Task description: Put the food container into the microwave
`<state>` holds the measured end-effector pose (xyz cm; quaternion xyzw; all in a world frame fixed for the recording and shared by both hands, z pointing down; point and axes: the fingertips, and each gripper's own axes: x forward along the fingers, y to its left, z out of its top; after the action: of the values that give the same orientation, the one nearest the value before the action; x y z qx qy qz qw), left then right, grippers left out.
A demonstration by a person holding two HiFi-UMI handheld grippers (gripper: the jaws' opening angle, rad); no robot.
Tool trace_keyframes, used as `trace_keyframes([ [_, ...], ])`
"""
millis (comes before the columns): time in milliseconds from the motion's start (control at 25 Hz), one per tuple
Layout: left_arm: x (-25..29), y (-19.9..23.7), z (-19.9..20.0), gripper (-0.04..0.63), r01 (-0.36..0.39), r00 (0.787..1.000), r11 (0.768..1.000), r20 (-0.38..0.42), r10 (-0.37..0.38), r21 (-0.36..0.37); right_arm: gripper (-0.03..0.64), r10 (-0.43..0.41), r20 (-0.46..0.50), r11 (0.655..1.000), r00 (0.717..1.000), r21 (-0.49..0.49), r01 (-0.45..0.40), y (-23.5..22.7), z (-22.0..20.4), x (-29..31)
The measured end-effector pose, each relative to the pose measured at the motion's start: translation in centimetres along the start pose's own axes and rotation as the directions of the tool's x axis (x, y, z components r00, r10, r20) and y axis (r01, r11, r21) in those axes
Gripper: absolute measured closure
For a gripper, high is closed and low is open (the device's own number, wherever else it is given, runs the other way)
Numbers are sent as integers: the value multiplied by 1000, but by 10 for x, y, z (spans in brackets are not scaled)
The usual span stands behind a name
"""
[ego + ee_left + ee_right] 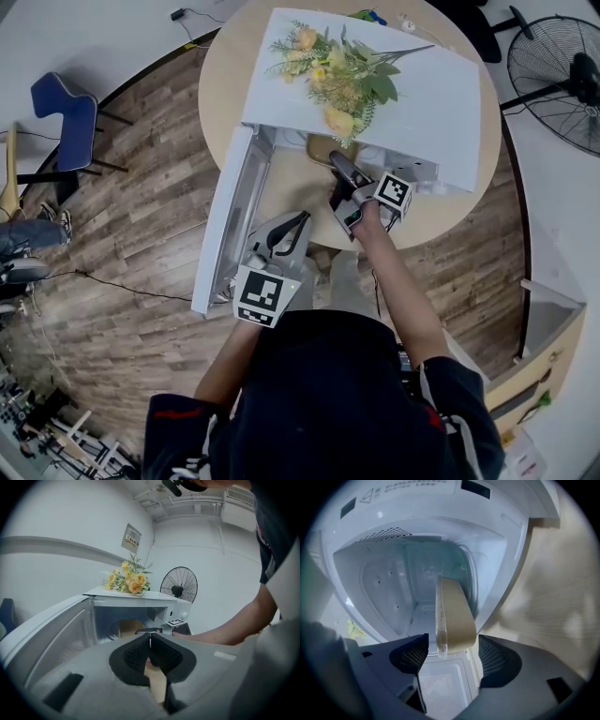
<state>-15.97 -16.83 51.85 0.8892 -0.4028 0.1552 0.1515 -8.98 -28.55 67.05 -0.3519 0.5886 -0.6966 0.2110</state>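
Your right claw (pixel 453 645) is spread wide around the food container (pixel 457 616) just inside the open microwave (pixel 441 103), with its pads clear of it. Your left claw (pixel 150 640) is pinched together and empty.

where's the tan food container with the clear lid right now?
Right gripper view: the tan food container is in the mouth of the open white microwave, between the parted jaws of the right gripper, touching neither pad.

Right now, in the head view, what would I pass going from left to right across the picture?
blue chair → open microwave door → left gripper → right gripper → floor fan. The flowers on top of the microwave are left out because they spread across several of these.
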Motion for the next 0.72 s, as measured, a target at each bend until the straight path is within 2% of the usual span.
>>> trace_keyframes([
  [160, 0, -4, 5, 572, -6, 1000, 1000, 7, 6, -1, 322, -26, -42, 999, 999, -32, 25, -2, -9, -7],
  [360, -1, -5, 14, 572, -16, 1000, 999, 26, 17, -36, 322, -14, -71, 997, 997, -73, 9, 5, -19, -20],
  [600, -1, -1, 17, 572, -34, 999, 999, 22, 35, -28, 325, -93, -110, 971, 990, -229, 65, 8, -25, -36],
  [640, -1, 0, 17, 572, -39, 999, 999, 22, 39, -29, 341, -116, -115, 961, 987, -264, 82, 8, -26, -38],
  [680, -1, 0, 17, 572, -42, 999, 999, 21, 42, -30, 417, -140, -115, 948, 983, -303, 99, 7, -26, -40],
  [720, 0, 1, 17, 572, -44, 999, 999, 19, 45, -30, 457, -162, -113, 932, 980, -343, 114, 7, -27, -41],
])
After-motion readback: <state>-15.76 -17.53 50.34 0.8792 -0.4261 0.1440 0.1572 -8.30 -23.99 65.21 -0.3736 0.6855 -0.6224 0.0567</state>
